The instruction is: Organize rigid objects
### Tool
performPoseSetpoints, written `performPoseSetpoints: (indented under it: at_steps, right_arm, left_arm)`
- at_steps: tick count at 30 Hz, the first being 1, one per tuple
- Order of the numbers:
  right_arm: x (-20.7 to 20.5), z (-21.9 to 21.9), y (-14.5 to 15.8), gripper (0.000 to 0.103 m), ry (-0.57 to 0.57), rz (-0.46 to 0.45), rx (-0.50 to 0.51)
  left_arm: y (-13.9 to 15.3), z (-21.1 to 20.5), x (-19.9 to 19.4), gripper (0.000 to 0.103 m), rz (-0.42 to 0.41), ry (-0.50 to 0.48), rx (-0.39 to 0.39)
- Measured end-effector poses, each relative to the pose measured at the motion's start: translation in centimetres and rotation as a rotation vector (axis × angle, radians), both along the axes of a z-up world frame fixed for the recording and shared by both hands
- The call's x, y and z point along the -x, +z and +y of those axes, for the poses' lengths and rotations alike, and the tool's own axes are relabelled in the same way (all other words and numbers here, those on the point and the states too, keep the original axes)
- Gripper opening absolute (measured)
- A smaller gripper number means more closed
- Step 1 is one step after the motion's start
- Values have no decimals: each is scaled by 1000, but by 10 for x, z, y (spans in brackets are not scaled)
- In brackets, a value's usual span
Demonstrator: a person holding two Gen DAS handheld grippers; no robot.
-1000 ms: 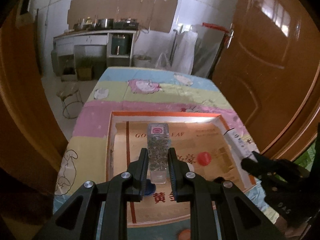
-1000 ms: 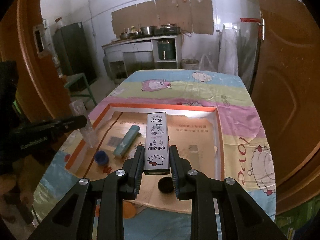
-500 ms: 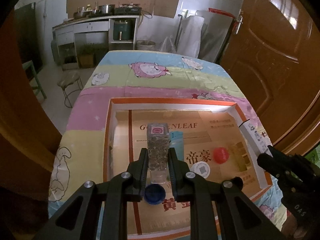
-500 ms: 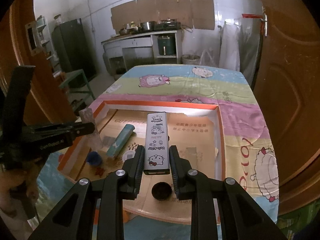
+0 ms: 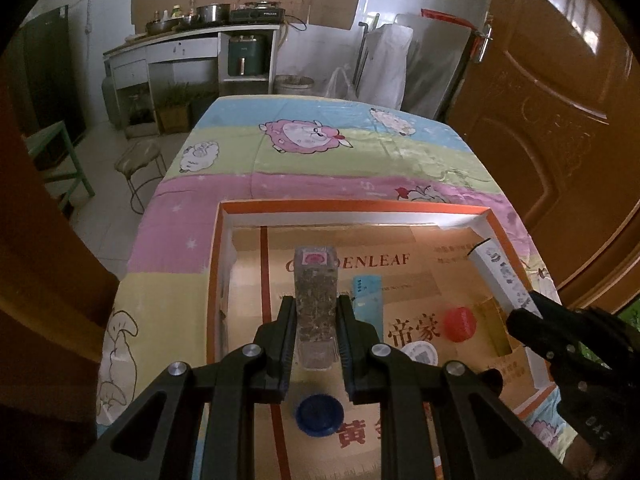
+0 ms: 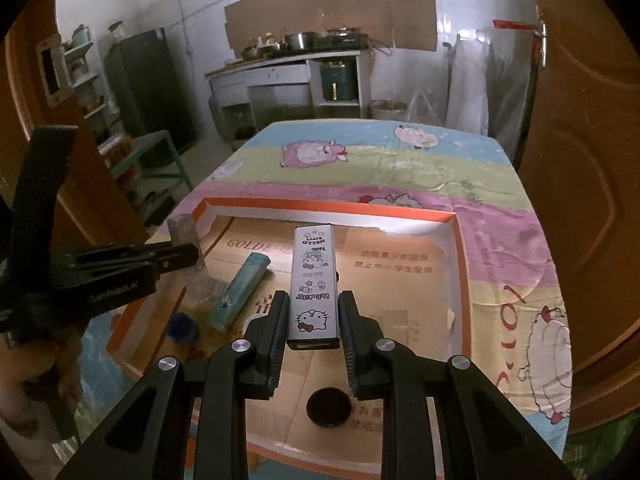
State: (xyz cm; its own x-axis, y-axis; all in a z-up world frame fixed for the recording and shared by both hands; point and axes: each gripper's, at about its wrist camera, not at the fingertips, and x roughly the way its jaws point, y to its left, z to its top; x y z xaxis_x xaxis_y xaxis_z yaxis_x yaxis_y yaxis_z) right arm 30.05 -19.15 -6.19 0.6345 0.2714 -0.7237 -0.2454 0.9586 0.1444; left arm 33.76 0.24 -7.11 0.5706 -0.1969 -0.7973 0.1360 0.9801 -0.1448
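My left gripper [image 5: 314,334] is shut on a clear square tube of dark granules [image 5: 315,300] with a pink label on top, held above the shallow orange-rimmed cardboard tray [image 5: 352,206]. My right gripper [image 6: 313,320] is shut on a white Hello Kitty box [image 6: 313,280], held over the same tray [image 6: 320,204]. In the tray lie a teal box [image 5: 367,300] [image 6: 240,290], a blue cap [image 5: 320,414] [image 6: 182,326], a red cap [image 5: 460,324], a white cap [image 5: 419,354] and a black cap [image 6: 329,406]. Each gripper shows in the other's view, the right one [image 5: 560,344] and the left one [image 6: 120,268].
The tray lies on a table under a pastel cartoon-sheep cloth [image 5: 320,152]. Brown wooden doors [image 5: 560,120] flank the table. A stool [image 5: 140,160], a green chair [image 6: 152,156] and a kitchen counter [image 6: 288,68] stand beyond.
Both grippers have risen and drawn back with their objects still held, so the tray sits lower and more of it shows. The caps and teal box have not moved.
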Motion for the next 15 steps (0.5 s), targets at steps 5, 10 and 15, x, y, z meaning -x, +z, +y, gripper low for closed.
performPoseSetpoints:
  at_steps: [5, 10, 15]
  right_arm:
    - [-13, 2, -7, 26, 1, 21, -5]
    - [-25, 6, -13, 26, -1, 38, -5]
    - [-36, 9, -19, 26, -1, 55, 0]
  left_arm:
    - [-5, -1, -7, 20, 6, 0, -1]
    - [-14, -1, -15, 20, 25, 7, -3]
    - [-19, -1, -21, 20, 35, 12, 1]
